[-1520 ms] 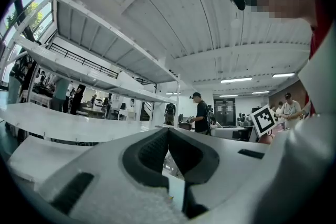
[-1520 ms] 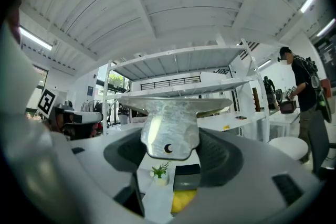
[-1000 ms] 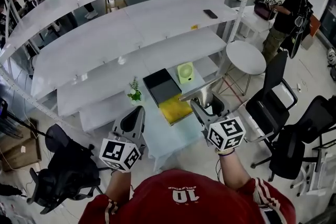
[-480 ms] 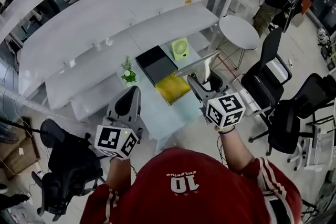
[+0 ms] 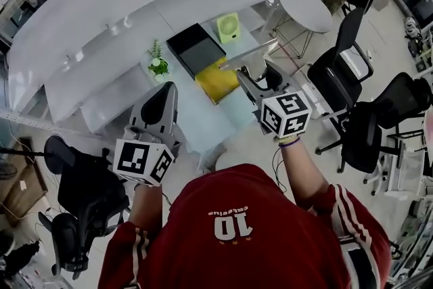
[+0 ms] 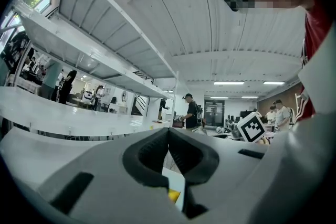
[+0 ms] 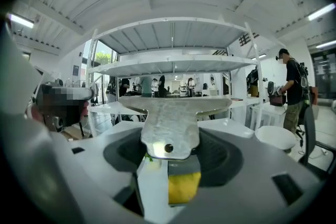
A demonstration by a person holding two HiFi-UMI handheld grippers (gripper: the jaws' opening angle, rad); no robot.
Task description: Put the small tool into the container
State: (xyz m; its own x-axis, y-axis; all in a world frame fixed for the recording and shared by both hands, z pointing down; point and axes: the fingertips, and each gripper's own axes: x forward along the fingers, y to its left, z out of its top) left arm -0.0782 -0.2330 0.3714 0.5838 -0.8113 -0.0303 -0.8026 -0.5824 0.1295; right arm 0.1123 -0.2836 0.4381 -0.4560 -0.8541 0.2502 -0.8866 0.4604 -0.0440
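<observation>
**Both grippers advanced over the table.** Since a second ago, the left hand-held gripper and right hand-held gripper have moved forward, bringing the small tool closer to the black container.

The right hand-held gripper is clamped on the flat silver tool, whose crossbar juts out just ahead of its jaws. The container lies ahead and to the left of that gripper, and a yellow pad lies just below its jaws on the table. The left hand-held gripper is clenched on nothing, well apart from the right one, with a small plant just ahead of it.
</observation>
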